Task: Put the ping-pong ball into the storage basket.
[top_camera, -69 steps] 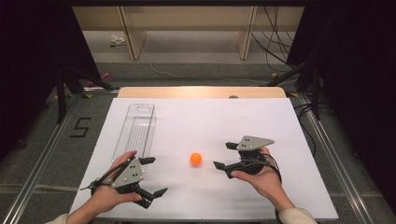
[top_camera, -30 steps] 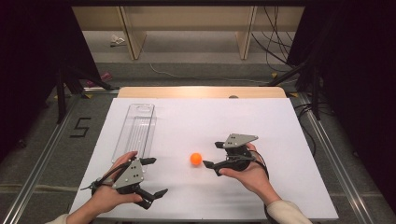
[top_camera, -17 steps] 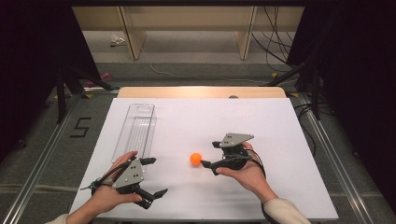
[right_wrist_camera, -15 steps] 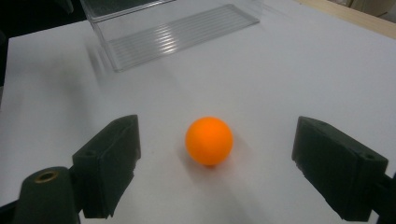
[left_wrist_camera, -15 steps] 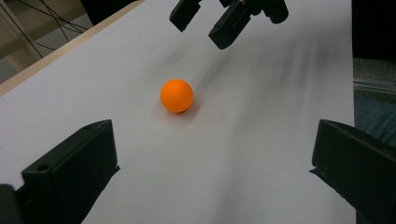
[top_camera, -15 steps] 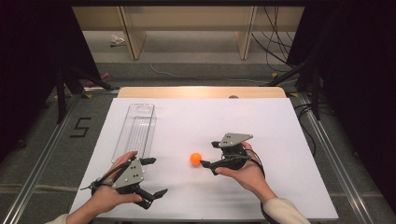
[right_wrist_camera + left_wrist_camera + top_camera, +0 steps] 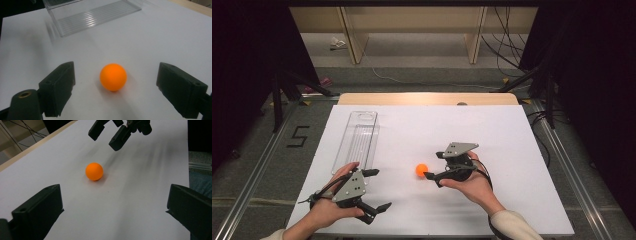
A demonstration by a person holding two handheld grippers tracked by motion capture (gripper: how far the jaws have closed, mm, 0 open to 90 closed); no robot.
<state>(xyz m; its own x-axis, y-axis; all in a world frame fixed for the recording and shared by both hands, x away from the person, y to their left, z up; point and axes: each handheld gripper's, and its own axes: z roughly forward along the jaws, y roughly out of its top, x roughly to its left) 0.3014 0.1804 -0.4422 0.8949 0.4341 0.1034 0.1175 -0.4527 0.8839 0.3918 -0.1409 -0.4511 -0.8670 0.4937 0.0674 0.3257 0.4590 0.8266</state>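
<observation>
An orange ball (image 7: 421, 169) lies on the white table top (image 7: 412, 130) near its middle. My right gripper (image 7: 432, 165) is open just right of it, jaws pointing left at the ball. In the right gripper view the ball (image 7: 113, 76) sits between the two wide-apart jaws, touching neither. My left gripper (image 7: 377, 189) rests open near the front left edge, aimed toward the ball. From the left gripper view the ball (image 7: 94, 171) lies well ahead of its jaws, with the right gripper (image 7: 107, 135) beyond it.
A clear plastic tray (image 7: 358, 140) lies lengthwise at the left of the table top, also visible beyond the ball as the tray (image 7: 92, 17). A wooden strip (image 7: 427, 98) runs along the far edge. Cables trail on the floor behind.
My right gripper has slid left toward the ball until its open jaws flank it. The ball and my left gripper have stayed in place.
</observation>
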